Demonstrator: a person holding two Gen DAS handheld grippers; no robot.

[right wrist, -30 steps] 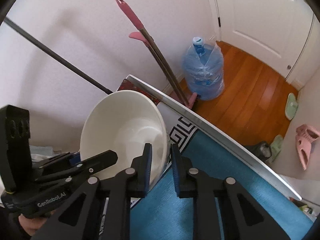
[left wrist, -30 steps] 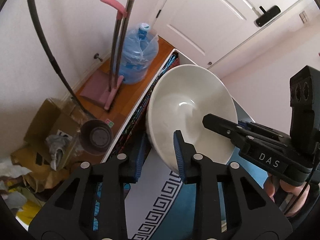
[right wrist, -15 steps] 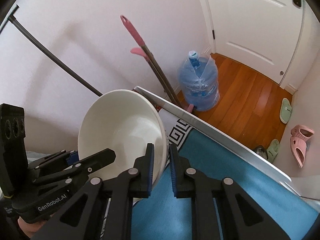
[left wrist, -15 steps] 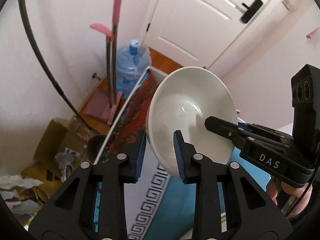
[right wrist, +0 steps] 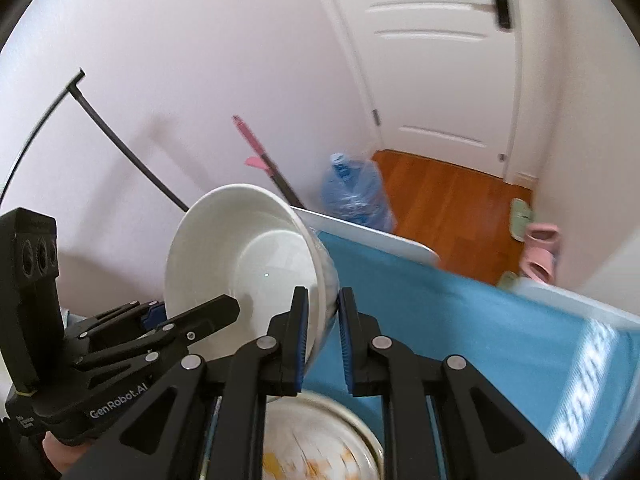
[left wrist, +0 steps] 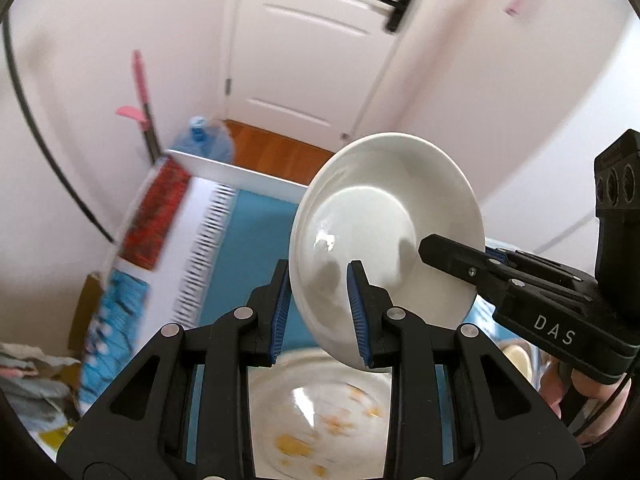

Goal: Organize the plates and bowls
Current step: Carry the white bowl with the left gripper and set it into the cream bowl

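Observation:
A white bowl point(left wrist: 384, 236) is held in the air, tilted on its side, by both grippers. My left gripper point(left wrist: 320, 312) is shut on its near rim. My right gripper point(right wrist: 323, 340) is shut on the opposite rim of the bowl point(right wrist: 248, 264). The right gripper also shows in the left wrist view point(left wrist: 452, 254), and the left gripper in the right wrist view point(right wrist: 192, 316). Below the bowl a second dish with yellow marks point(left wrist: 320, 420) lies on the blue cloth; it also shows in the right wrist view point(right wrist: 316, 440).
A table with a blue cloth point(right wrist: 448, 312) and patterned border point(left wrist: 208, 248). Beyond it are a water jug point(right wrist: 354, 196), a pink mop point(right wrist: 256, 148), a white door point(right wrist: 432, 60), wooden floor and slippers point(right wrist: 540, 244). Clutter lies at the left point(left wrist: 32, 384).
Both grippers have swung with the bowl, so the view lifted and turned toward the door. The dish with yellow marks has come into view below. The grips have not changed.

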